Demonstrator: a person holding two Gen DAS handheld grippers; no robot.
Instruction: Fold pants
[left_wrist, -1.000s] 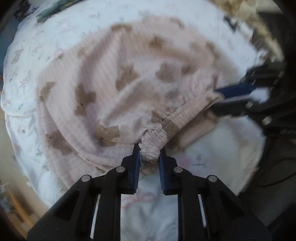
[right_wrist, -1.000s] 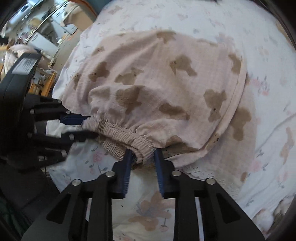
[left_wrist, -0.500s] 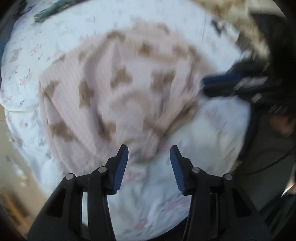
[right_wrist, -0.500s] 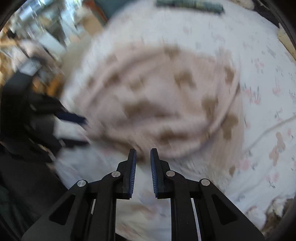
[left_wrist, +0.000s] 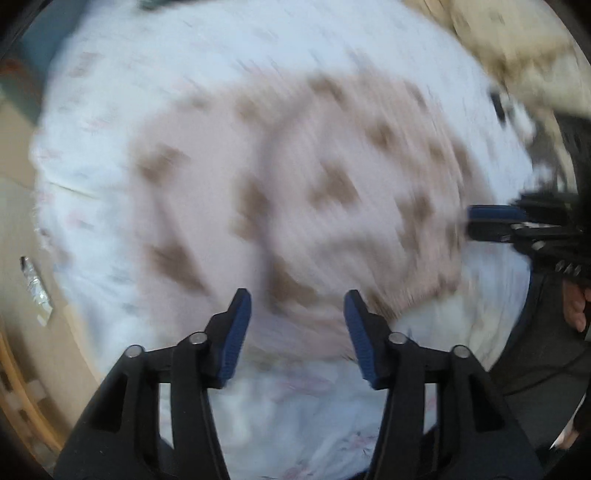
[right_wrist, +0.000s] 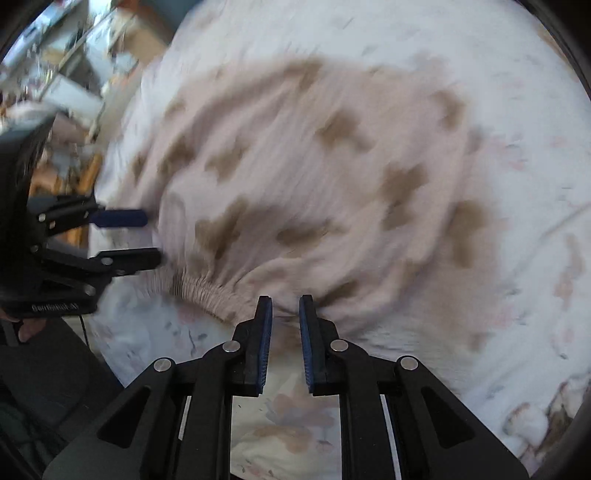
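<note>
The pants (right_wrist: 314, 192) are pale pink with brown bear prints and lie folded on a white floral bedsheet (right_wrist: 517, 92); the elastic waistband (right_wrist: 207, 291) faces me. In the blurred left wrist view the pants (left_wrist: 295, 206) fill the middle. My left gripper (left_wrist: 295, 332) is wide open and empty just above the near edge of the pants; it also shows in the right wrist view (right_wrist: 129, 236). My right gripper (right_wrist: 285, 339) is slightly open, empty, at the waistband edge; it shows in the left wrist view (left_wrist: 491, 221) at the right.
The bed edge drops off near both grippers; dark floor and cables (left_wrist: 546, 369) lie to the right of the left gripper. Cluttered furniture (right_wrist: 66, 81) stands beyond the bed's left side. A beige blanket (left_wrist: 498, 44) lies at the far right.
Both grippers have let go of the waistband and pulled back. The left jaws have opened wide; the right jaws have parted slightly. The pants now lie on the bed.
</note>
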